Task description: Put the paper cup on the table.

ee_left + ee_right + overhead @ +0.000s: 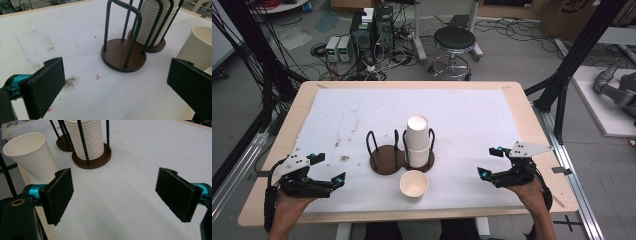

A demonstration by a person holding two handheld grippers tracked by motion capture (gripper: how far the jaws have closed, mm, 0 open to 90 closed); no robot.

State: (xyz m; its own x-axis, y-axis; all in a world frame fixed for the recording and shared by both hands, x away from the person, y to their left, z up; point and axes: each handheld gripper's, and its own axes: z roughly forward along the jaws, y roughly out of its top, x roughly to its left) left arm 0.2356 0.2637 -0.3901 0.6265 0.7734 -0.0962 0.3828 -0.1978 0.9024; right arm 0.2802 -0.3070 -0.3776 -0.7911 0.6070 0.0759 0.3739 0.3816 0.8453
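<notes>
Left tool (326, 170) jaws apart, holding nothing, near the table's (512, 100) front left corner, right tool (491, 161) jaws apart, empty, near front right corner, single paper cup (414, 183) upright at front edge centre, just before the cup holder (387, 160) with stacked cups (417, 140).

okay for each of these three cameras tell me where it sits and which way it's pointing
High view: above the person's side of the table, facing forward and down; shows both hands, left gripper, right gripper.
Left gripper view: on the left gripper, looking across the table at the cup holder; its open jaws show.
Right gripper view: on the right gripper, facing the cup stack; open jaws show.
Shared: all three show the loose paper cup.
</notes>
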